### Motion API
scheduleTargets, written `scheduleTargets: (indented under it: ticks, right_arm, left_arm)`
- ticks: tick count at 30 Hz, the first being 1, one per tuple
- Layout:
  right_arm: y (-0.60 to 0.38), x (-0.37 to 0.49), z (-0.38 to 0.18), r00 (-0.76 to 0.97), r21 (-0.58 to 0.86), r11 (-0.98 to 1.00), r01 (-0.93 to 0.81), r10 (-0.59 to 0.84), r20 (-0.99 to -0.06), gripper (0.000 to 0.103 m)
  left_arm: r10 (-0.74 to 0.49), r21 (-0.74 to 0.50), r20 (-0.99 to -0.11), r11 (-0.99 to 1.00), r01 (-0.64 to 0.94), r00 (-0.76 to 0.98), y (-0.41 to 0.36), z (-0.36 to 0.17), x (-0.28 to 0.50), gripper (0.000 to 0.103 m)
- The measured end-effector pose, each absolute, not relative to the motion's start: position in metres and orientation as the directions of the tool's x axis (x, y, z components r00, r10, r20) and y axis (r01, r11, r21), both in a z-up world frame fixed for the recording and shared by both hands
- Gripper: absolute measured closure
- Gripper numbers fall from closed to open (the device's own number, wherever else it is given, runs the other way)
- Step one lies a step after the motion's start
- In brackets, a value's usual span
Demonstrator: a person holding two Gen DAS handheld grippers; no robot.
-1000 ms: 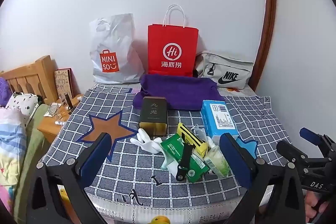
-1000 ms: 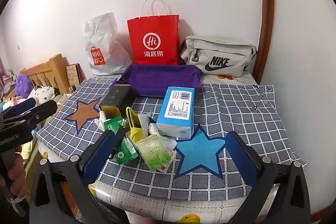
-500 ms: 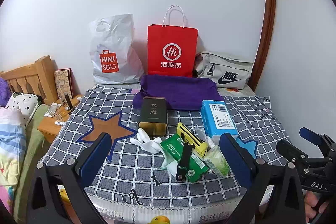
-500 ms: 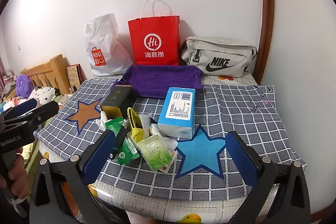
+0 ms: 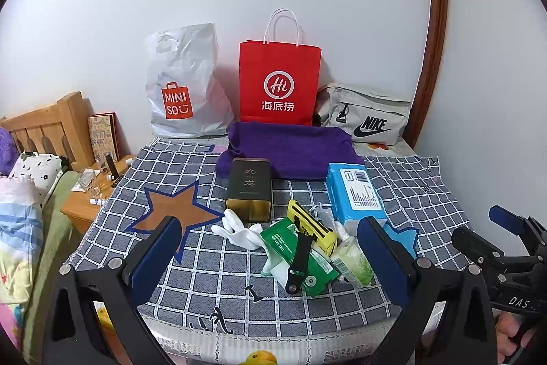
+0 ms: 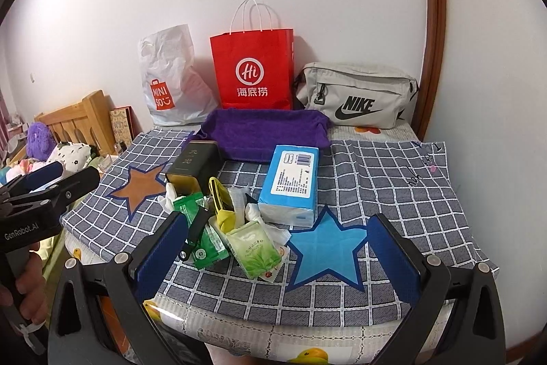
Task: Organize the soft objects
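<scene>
While both grippers, left (image 5: 270,257) and right (image 6: 273,257), hung spread and empty, nothing was grasped; the pale-green soft tissue pack (image 6: 254,247) lay in the checked cloth's (image 6: 393,180) clutter, likely next to pinch.

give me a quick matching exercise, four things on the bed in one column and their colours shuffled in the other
Things:
1. paper bag
2. towel
3. tissue pack
4. waist bag

Colours:
a. light blue
b. grey
c. red
d. purple

Pairs: 1-c, 2-d, 3-a, 4-b
</scene>
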State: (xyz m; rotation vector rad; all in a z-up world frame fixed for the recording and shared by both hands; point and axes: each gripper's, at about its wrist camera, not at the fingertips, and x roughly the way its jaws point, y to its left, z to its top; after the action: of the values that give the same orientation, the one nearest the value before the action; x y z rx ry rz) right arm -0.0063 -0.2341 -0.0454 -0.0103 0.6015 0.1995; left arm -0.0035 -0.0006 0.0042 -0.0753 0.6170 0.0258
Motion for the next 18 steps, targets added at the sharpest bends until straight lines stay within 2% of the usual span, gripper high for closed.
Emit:
scheduleTargets:
  ticks: [18]
  right_arm:
    - [-0.2329, -0.0104, -0.0389, 0.813, 0.042, 0.981, -0.191, 0.182, -0.553, 0.0]
  left_arm:
    - [0.0, -0.062, -0.576, 0.997, -0.044, 0.818, -0.0006, 0.0065, -0.0044, 0.0]
